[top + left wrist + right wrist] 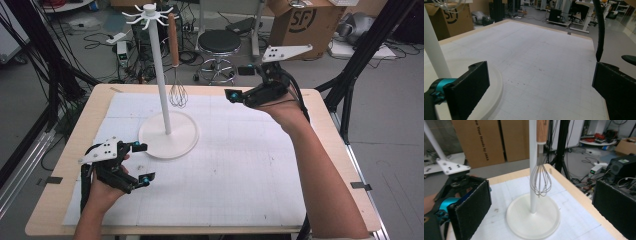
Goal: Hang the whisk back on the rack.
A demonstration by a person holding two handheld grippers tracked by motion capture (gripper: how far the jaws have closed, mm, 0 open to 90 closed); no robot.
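Observation:
A white hook stand [161, 75] rises from a round base [168, 134] at the left middle of the table. A wire whisk [177, 92] with a wooden handle hangs from one of its top hooks, beside the pole. My left gripper [145, 163] rests low at the front left, just in front of the base, open with nothing between its jaws [539, 87]. My right gripper [239, 82] hovers over the back right of the table, right of the whisk and apart from it. It is open and empty [541, 207], and it faces the whisk [540, 180] and the pole [532, 157].
A white gridded mat [240, 160] covers most of the wooden table. Behind the table stand a black stool [219, 42] and a cardboard box [305, 20], with cables on the floor. Black frame legs [360, 55] stand at the right edge.

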